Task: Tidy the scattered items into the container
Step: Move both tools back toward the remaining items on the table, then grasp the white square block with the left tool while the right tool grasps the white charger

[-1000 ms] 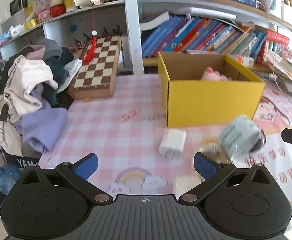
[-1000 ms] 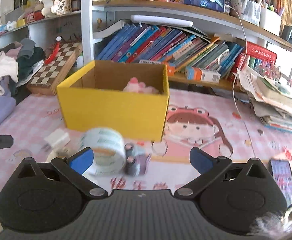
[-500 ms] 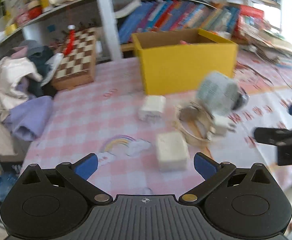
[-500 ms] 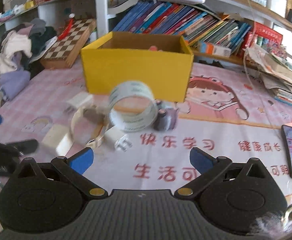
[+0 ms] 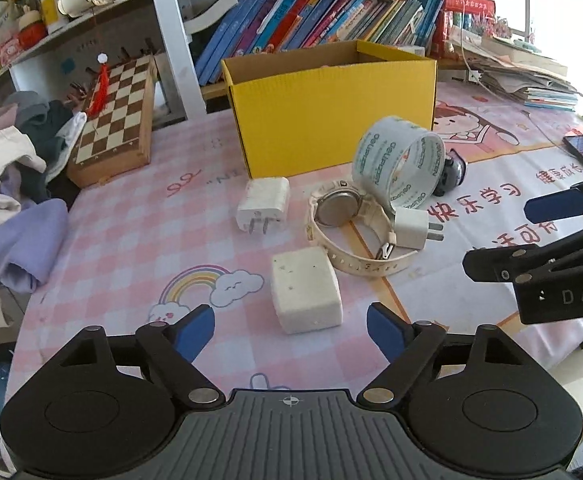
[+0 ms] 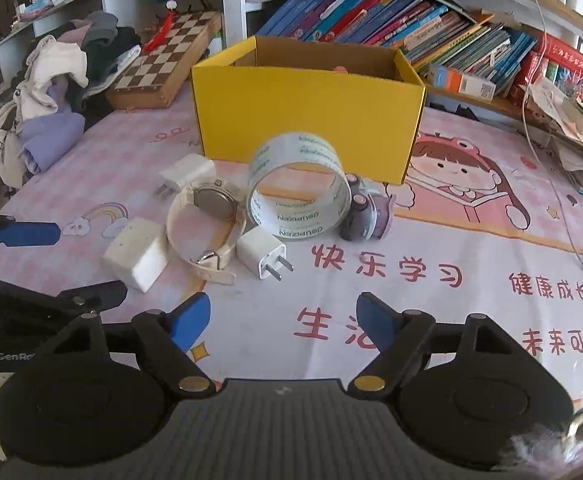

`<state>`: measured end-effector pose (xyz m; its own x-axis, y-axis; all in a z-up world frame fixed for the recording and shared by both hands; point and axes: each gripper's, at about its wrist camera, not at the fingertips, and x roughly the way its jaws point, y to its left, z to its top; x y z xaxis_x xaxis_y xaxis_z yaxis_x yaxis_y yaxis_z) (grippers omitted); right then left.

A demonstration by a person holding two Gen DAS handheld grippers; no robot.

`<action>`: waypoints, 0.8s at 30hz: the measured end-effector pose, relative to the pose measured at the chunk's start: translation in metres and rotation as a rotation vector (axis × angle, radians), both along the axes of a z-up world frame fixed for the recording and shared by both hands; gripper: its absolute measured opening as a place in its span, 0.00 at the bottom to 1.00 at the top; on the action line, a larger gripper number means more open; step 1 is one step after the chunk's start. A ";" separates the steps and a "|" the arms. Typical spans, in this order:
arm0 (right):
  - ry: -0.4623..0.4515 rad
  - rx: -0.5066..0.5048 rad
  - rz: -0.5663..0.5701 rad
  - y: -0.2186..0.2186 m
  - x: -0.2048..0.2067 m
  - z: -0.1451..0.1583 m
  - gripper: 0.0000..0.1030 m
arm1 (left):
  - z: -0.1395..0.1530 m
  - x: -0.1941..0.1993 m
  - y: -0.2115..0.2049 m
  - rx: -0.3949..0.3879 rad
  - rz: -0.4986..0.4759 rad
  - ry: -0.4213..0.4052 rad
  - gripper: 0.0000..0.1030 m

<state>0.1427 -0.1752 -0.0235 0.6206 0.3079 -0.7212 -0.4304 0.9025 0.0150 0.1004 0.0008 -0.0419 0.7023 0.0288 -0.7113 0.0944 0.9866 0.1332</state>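
Low centre of the left view, left gripper (image 5: 290, 330) hangs empty, jaws wide but just narrowing, near white block (image 5: 305, 291); yellow box (image 5: 331, 120) upper centre. Best to straddle block squarely before closing.

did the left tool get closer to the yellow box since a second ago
Yes. In the left wrist view the yellow box looks larger and nearer, and the white block now lies just ahead of the left tool, whose jaws have just been closing, nothing between them.
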 end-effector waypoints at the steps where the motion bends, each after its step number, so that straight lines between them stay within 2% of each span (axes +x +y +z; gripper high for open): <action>1: 0.001 -0.003 -0.001 0.000 0.001 0.000 0.77 | -0.001 0.003 -0.001 0.001 0.000 0.004 0.81; 4: 0.005 -0.010 0.000 -0.001 0.005 -0.001 0.75 | -0.005 0.010 -0.004 0.005 -0.001 0.011 0.76; 11: 0.022 -0.018 0.025 -0.002 0.016 -0.003 0.69 | -0.009 0.025 -0.003 0.003 0.028 0.020 0.72; 14: 0.042 -0.025 0.032 -0.001 0.023 -0.007 0.62 | -0.014 0.033 -0.001 -0.003 0.037 0.039 0.65; 16: 0.057 -0.026 0.037 0.001 0.028 -0.010 0.58 | -0.016 0.035 0.000 -0.033 0.036 0.057 0.53; 18: 0.065 -0.022 0.044 0.002 0.032 -0.011 0.58 | -0.017 0.035 0.001 -0.059 0.022 0.069 0.43; 24: 0.080 -0.002 0.067 0.008 0.044 -0.013 0.58 | -0.012 0.024 0.009 -0.105 0.031 0.078 0.33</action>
